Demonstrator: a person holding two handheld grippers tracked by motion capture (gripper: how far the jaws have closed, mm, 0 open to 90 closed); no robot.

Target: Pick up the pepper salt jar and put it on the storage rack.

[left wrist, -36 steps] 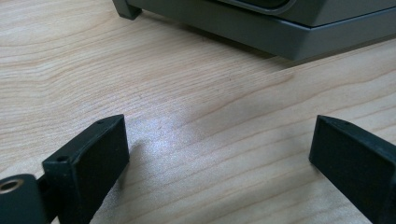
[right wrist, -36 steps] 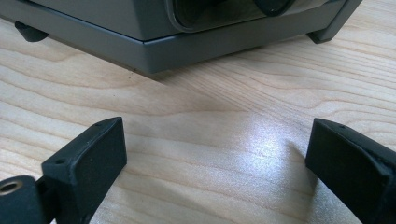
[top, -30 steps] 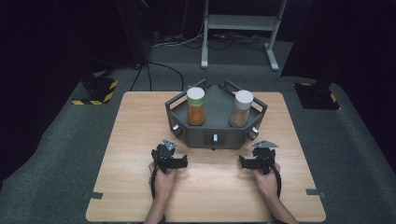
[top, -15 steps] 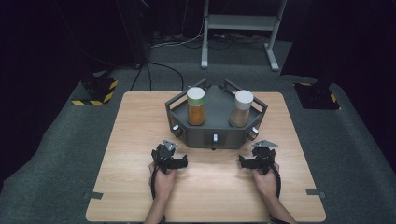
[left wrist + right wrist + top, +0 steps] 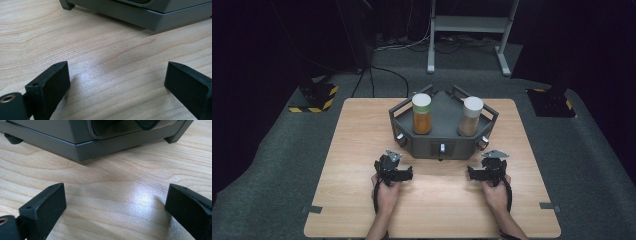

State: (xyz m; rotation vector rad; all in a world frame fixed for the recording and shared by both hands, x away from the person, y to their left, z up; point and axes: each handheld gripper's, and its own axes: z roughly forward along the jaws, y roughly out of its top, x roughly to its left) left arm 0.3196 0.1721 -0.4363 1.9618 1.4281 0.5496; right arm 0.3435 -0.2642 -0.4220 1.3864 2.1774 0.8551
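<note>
Now | left hand-held gripper [image 5: 403, 174], right hand-held gripper [image 5: 476, 172]: both wide open, empty | grey tray [image 5: 443, 145]: just beyond both, apart

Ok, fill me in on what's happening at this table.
A person sits at a wooden table with a gripper in each hand. The left gripper and the right gripper both rest on the tabletop, jaws open with nothing between them, pointing toward a grey tray. In the tray stand two white-capped jars, an orange-filled jar on the left and a tan-filled jar on the right. Neither jar is being touched.
</note>
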